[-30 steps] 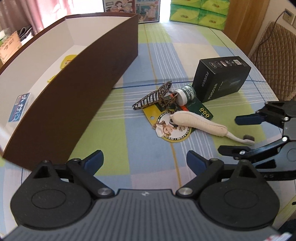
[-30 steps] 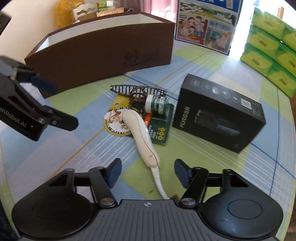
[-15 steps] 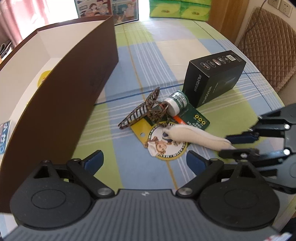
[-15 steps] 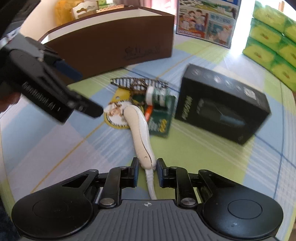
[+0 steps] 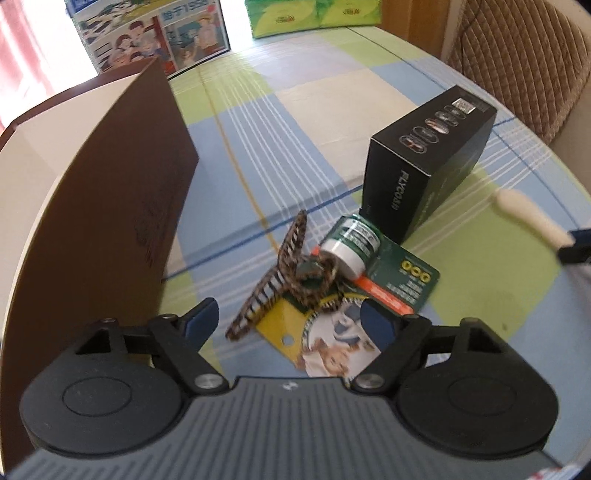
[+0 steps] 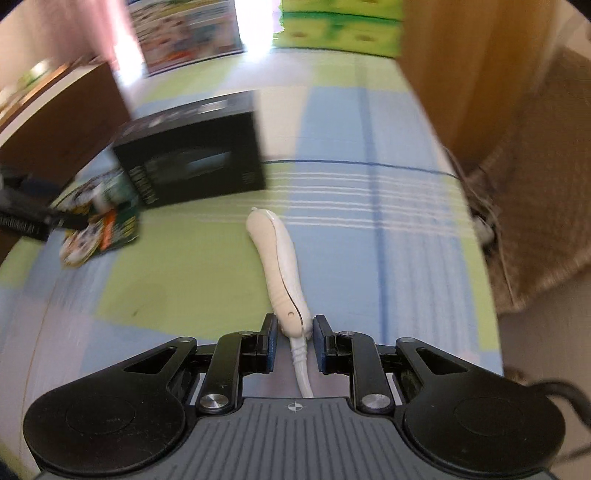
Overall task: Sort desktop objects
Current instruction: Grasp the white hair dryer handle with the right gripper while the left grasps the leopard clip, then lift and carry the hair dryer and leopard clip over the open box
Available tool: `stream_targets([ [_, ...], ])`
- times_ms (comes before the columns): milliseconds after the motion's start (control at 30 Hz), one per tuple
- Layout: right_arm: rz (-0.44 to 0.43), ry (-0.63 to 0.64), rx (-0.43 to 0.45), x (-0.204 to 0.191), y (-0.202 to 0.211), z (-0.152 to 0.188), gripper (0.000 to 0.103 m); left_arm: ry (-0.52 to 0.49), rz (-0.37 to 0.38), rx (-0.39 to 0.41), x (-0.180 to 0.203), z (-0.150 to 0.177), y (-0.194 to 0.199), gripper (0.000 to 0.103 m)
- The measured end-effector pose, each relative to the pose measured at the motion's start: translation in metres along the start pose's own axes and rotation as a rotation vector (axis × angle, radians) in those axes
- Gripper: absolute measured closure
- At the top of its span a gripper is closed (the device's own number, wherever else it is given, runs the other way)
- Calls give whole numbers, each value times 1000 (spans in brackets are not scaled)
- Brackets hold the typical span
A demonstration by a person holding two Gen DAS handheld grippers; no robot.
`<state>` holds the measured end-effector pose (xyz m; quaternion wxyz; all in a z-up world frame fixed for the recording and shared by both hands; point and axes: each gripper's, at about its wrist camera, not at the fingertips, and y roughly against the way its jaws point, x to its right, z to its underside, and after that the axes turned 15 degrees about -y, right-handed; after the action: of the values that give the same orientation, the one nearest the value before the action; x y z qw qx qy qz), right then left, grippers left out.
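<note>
My right gripper (image 6: 295, 339) is shut on the narrow end of a cream handle-shaped device (image 6: 277, 266), held off the pile; its cord runs back between the jaws. In the left wrist view that cream device (image 5: 524, 214) shows at the far right, above the cloth. My left gripper (image 5: 286, 319) hangs over the pile with its jaws closing; the brown striped hair claw (image 5: 280, 280) lies just ahead of them, untouched. A small green-and-white jar (image 5: 351, 245) lies on a green card (image 5: 406, 280), beside a round picture card (image 5: 332, 347). The black box (image 5: 424, 166) stands behind.
A big brown storage box (image 5: 122, 206) with a white inside stands at the left. A picture book (image 5: 155, 33) and green tissue packs (image 5: 314, 14) sit at the far table edge. A quilted chair (image 5: 517, 55) stands to the right, past the table rim.
My right gripper closed on the cream device, lifted it off the pile and carried it to the right. My left gripper moved in over the hair claw, its jaws narrowing.
</note>
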<state>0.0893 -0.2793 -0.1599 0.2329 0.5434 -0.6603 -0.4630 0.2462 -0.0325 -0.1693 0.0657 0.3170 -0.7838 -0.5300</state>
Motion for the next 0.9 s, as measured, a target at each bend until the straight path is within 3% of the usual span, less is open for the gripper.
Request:
stream_targets([
  [133,7,-34,10,5,2,-2,86,-55,-6,13,-1,-6,-12,34],
  [233,11,-36,18,4,2,-3,86,-79,15,38,-2,-6,-17,49],
  [300,11,-33,23,3,4,0,86,-88,19,56,-1,-4,-15,51],
  [367,11,-22,22,3,4,1,86,-74,29,79,-1,1,-10,66],
  [667,12,30,17,1,0,-7,83,79,57,14,8,26,13,66],
  [700,13,37,20,1,0,-8,80,84,57,16,9,27,13,65],
  [767,19,49,22,-1,-2,-10,54,87,52,21,10,27,12,55],
  [800,30,57,23,-2,-3,-11,49,87,46,22,10,25,10,55],
  [900,43,87,38,-5,-5,-13,48,79,38,24,11,20,3,56],
])
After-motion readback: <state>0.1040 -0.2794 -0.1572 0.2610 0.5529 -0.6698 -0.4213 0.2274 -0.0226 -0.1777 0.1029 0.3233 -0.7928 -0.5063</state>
